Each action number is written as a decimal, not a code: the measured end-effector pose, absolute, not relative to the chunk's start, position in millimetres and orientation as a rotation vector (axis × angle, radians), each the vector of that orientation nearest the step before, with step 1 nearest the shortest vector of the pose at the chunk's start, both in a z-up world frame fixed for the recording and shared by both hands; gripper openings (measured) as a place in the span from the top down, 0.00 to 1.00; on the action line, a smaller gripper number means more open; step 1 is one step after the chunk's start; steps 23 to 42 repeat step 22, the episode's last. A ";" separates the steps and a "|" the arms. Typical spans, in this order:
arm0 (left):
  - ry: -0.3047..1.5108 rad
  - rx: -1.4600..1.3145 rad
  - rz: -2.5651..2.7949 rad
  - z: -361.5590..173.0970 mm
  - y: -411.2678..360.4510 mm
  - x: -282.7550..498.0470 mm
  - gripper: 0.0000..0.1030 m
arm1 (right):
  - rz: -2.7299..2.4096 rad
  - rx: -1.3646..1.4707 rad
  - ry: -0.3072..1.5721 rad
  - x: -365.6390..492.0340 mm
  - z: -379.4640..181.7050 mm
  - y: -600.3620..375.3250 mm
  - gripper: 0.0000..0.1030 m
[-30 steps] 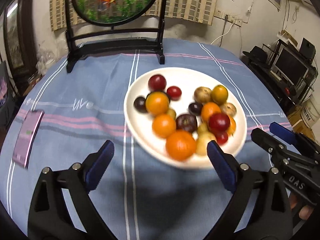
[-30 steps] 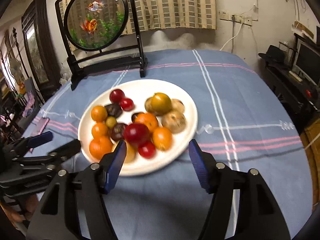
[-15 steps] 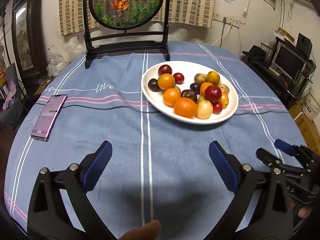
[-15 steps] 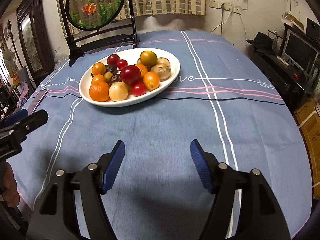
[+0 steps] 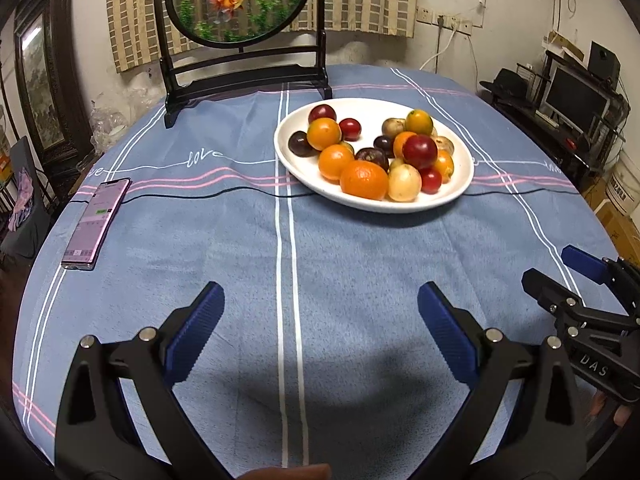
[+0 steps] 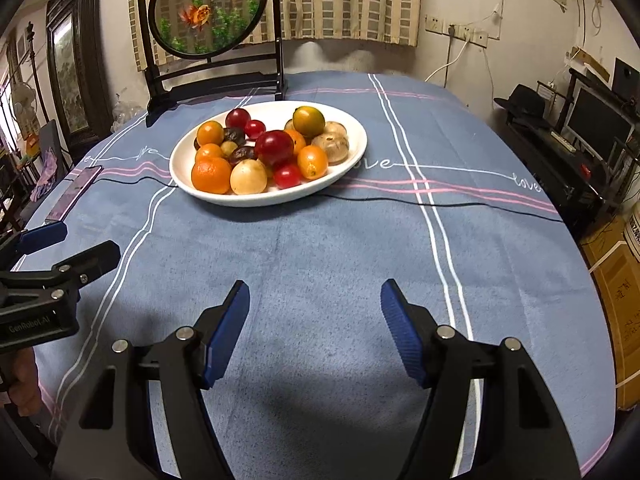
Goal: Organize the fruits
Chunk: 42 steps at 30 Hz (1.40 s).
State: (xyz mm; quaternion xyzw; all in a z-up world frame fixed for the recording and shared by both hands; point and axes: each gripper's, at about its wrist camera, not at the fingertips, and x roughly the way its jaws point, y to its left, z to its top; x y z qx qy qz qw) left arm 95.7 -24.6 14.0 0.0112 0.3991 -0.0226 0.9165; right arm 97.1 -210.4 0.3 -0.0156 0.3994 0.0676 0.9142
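Note:
A white oval plate (image 5: 460,184) (image 6: 352,156) sits toward the far side of the blue tablecloth, piled with several fruits: oranges (image 5: 364,179), red plums (image 5: 419,151) (image 6: 274,147), dark plums and pale round fruits (image 6: 249,176). My left gripper (image 5: 320,312) hangs open over bare cloth well short of the plate, nothing between its blue pads. My right gripper (image 6: 316,308) is also open and empty, near the table's front edge. Each gripper shows at the side of the other's view: the right gripper (image 5: 560,272) and the left gripper (image 6: 80,244).
A phone (image 5: 98,218) lies on the cloth at the left. A round fish-painting screen on a black stand (image 5: 240,76) rises behind the plate. A thin black cable (image 6: 440,202) crosses the table under the plate. Monitors and boxes stand beyond the right edge.
Both grippers have drawn back from the plate toward the front of the table, so the plate now looks farther and smaller. Both stayed open and empty.

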 end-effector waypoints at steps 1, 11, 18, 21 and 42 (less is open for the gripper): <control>0.823 0.023 -0.049 13.6 -25.1 95.2 0.04 | 0.141 -0.033 0.824 96.7 0.2 -210.1 0.34; 0.827 0.020 -0.050 9.3 -27.1 92.1 0.04 | 0.152 -0.035 0.832 91.9 -3.8 -207.3 0.34; 0.839 0.030 -0.047 6.4 -27.5 93.7 0.04 | 0.151 -0.039 0.843 92.1 -6.8 -206.6 0.34; 0.839 0.027 -0.036 4.0 -25.6 95.8 0.04 | 0.150 -0.042 0.850 92.8 -9.6 -207.3 0.34; 0.840 0.027 -0.035 2.9 -25.2 96.2 0.04 | 0.150 -0.041 0.854 93.4 -10.8 -207.9 0.34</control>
